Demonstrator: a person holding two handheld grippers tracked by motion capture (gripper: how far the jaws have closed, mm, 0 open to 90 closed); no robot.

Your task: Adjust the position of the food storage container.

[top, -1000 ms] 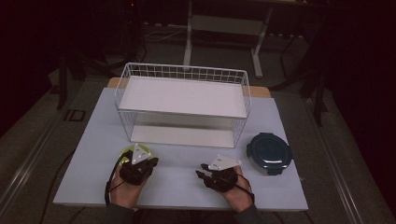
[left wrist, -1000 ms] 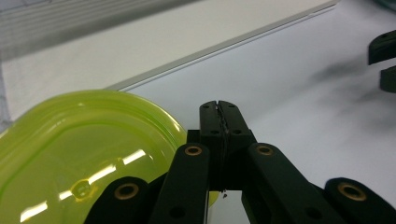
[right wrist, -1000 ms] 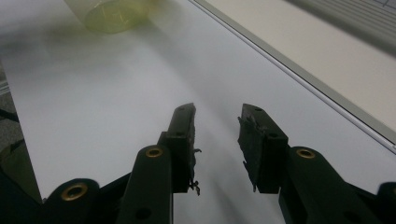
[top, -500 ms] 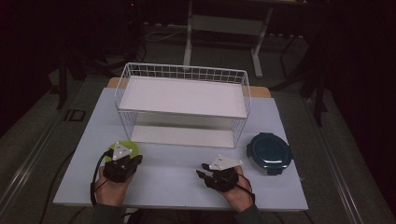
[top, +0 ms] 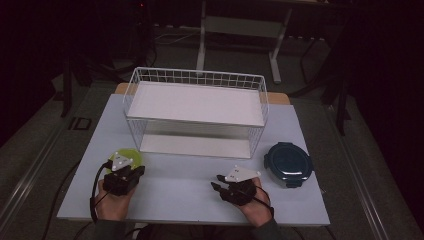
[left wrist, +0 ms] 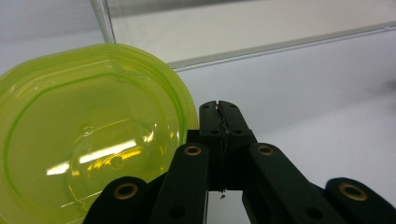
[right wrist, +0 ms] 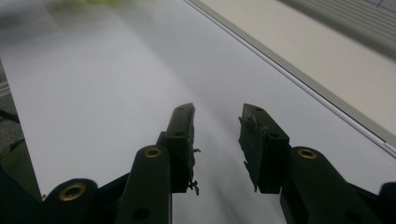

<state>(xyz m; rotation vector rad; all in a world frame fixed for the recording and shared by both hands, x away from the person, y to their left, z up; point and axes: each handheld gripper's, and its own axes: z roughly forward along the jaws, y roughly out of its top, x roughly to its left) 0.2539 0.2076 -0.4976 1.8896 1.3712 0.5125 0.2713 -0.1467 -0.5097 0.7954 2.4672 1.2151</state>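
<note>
Ahead of both my grippers the white table (top: 190, 175) carries a white wire rack (top: 196, 112) with two shelves. Just to the right of my right gripper (top: 218, 184) sits a dark blue round lidded container (top: 288, 164), apart from it. A yellow-green translucent lid (left wrist: 88, 126) lies just beside my left gripper (left wrist: 218, 109), on its left, its rim close against the jaws, which are pressed together on nothing. My right gripper's jaws stand apart, empty, over bare tabletop.
</note>
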